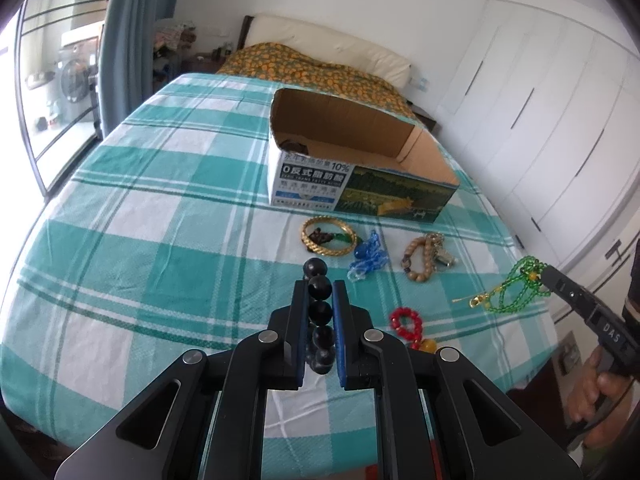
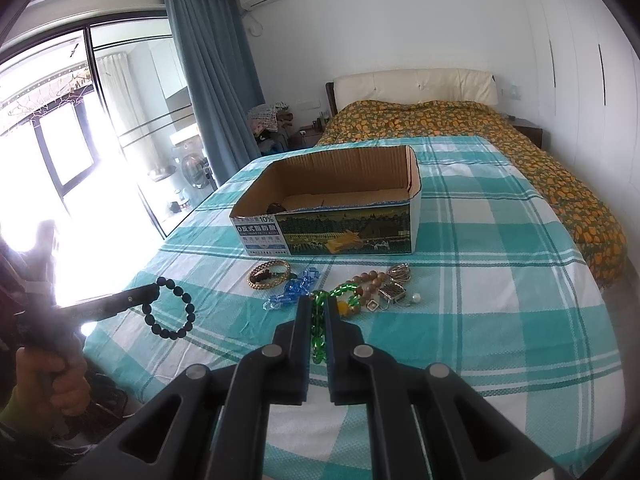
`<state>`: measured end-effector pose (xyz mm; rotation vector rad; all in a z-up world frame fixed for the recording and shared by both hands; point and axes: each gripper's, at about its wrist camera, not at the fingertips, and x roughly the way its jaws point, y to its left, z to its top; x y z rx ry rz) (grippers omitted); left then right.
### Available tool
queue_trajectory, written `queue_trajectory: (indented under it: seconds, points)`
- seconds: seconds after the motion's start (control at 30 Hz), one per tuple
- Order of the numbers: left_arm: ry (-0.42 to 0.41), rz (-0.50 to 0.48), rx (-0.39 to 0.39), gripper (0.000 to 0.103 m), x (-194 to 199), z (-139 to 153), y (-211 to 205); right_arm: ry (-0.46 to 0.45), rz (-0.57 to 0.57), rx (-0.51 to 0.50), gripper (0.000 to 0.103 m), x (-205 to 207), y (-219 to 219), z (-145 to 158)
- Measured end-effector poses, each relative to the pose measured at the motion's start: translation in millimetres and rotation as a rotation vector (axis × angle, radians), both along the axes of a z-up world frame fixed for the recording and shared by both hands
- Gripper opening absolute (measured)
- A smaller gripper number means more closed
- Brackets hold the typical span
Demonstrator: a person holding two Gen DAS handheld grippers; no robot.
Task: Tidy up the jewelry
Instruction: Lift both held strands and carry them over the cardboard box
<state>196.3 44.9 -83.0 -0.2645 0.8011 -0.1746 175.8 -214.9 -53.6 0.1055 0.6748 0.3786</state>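
My left gripper (image 1: pixel 320 286) is shut on a black bead bracelet (image 1: pixel 319 312) and holds it above the bed; the bracelet also hangs from it in the right wrist view (image 2: pixel 172 307). My right gripper (image 2: pixel 319 300) is shut on a green bead necklace (image 2: pixel 317 330), which also shows in the left wrist view (image 1: pixel 516 286). An open cardboard box (image 1: pixel 352 160) stands on the bed beyond, with a dark item in its left corner. In front of it lie a gold bangle (image 1: pixel 329 236), a blue chain (image 1: pixel 368 258), a wooden bead bracelet (image 1: pixel 418 258) and a red bead bracelet (image 1: pixel 406 322).
The bed has a teal checked sheet (image 1: pixel 160 220) and an orange patterned quilt (image 2: pixel 540 152) at the far end. White wardrobe doors (image 1: pixel 540 120) stand on the right. A curtain (image 2: pixel 212 80) and a glass door (image 2: pixel 80 140) are on the left.
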Motion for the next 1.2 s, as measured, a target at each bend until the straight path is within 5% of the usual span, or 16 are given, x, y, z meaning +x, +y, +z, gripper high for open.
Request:
queue_trajectory:
  seconds: [0.77,1.2]
  points:
    - [-0.013,-0.052,0.052,0.010,21.3,28.7,-10.4,-0.039,0.037,-0.013,0.006,7.3,4.1,24.8]
    - [-0.108,-0.099,0.114,0.010,64.9,84.3,-18.3,-0.068,0.114,-0.034,0.006,59.1,12.5,62.7]
